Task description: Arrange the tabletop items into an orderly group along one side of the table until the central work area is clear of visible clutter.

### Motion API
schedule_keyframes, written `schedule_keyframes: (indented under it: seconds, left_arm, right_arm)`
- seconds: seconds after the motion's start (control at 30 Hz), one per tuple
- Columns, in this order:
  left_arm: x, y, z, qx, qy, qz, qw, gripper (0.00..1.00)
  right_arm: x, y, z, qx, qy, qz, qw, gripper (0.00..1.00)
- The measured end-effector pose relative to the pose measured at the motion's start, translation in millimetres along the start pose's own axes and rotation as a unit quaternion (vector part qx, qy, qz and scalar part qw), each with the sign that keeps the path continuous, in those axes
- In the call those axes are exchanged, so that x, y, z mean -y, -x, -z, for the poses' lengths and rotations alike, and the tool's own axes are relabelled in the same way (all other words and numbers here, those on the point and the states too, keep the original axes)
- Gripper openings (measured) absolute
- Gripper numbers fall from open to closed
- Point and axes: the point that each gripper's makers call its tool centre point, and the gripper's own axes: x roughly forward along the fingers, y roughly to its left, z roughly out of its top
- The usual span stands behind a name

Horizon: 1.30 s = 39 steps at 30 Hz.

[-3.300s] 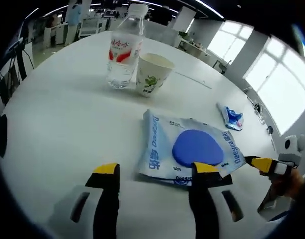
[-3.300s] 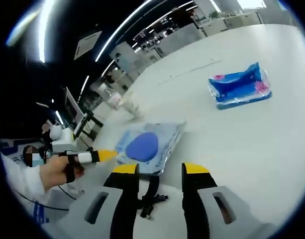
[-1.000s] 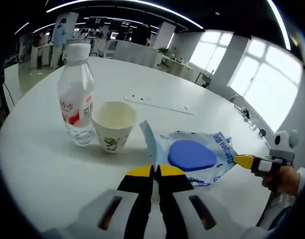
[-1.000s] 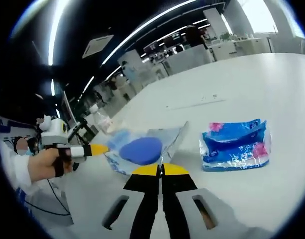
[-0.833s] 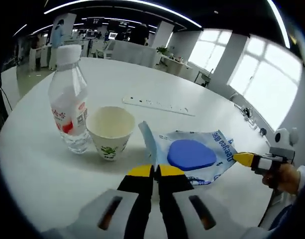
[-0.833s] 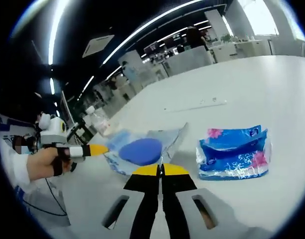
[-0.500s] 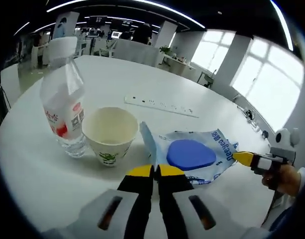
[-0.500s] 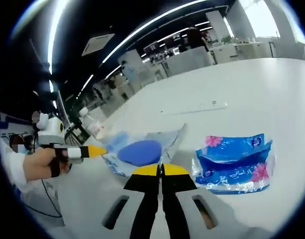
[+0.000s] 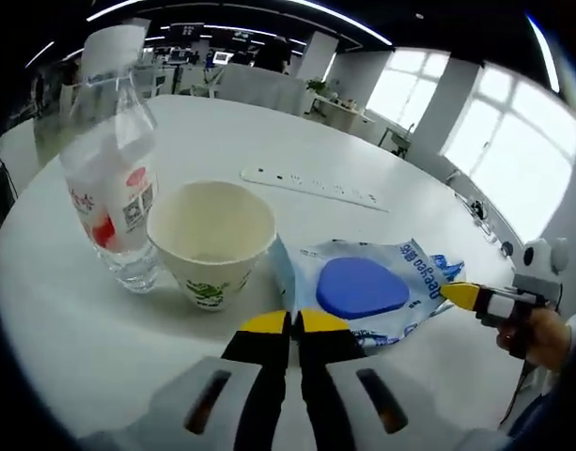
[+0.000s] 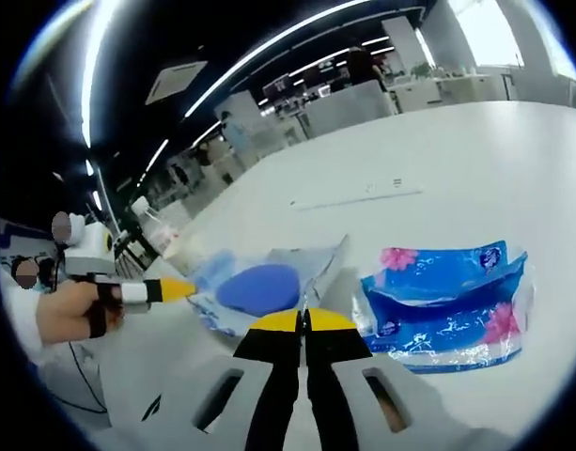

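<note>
Here both tongs, left (image 9: 289,322) and right (image 10: 304,321), were clamped on opposite edges of the blue-pad packet (image 9: 367,289), just beside the paper cup (image 9: 212,241) and water bottle (image 9: 109,202) on the bench (image 9: 71,319). Level, matched travel would probably have kept the packet untwisted.

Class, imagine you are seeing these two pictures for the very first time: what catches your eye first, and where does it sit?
The clear packet with a blue disc stands out, stretched between both grippers, the left gripper and right gripper each shut on an edge. Beside it on the white table stand a paper cup and a water bottle. A blue tissue pack lies by its other side.
</note>
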Motion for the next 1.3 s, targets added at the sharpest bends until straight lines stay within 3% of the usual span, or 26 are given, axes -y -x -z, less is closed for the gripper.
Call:
schedule_keyframes:
  seconds: [0.27,0.7,1.3]
  left_arm:
    - [-4.0,-6.8,15.8,-0.018,-0.004,-0.007,0.9998,0.00]
    - [-12.7,-13.6,23.9,-0.026,-0.021,-0.020,0.9993,0.02]
    - [-11.7,-13.3,25.8,0.001,-0.026,-0.022,0.9994,0.02]
  right_arm:
    - [7.8,-2.4,11.9,-0.010,-0.013,0.012,0.9998,0.00]
    - [15.1,-4.6,27.9,-0.026,-0.028,0.022,0.9990,0.00]
    - [19.8,-5.5,34.6,-0.026,-0.037,0.038,0.9983,0.00]
